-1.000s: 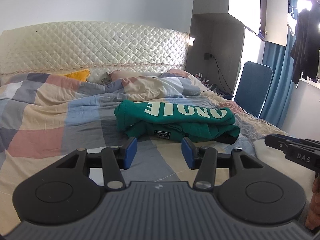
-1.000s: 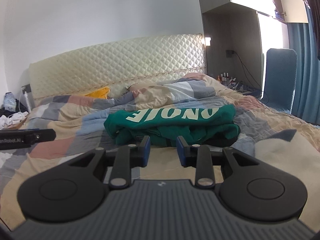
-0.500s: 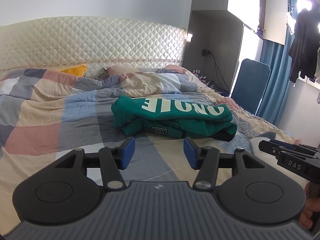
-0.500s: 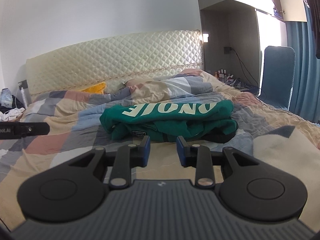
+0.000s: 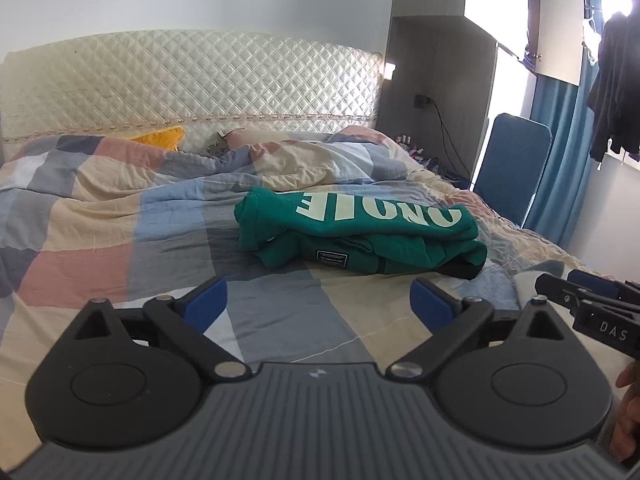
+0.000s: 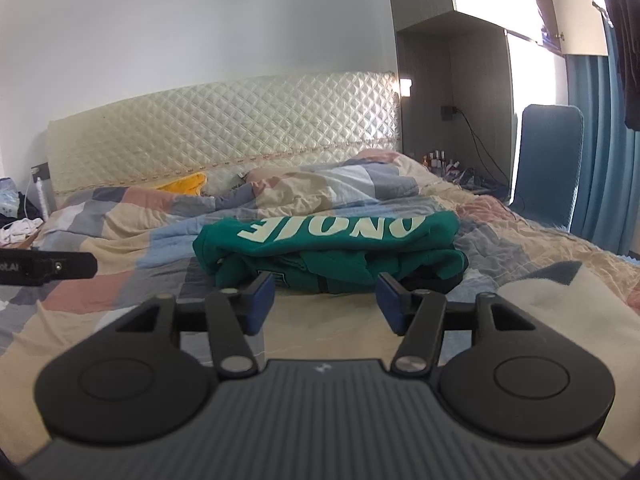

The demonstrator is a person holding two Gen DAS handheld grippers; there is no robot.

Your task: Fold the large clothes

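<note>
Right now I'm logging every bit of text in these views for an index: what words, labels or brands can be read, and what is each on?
"ONOIE", upside down, big pale letters on the green top.
"DAS", on the right claw at the left view's edge.
"LAI", cut off, on the left claw at the right view's edge.
Black patch on the top: print too small to read.
Small logo on each claw's base: not legible.
</note>
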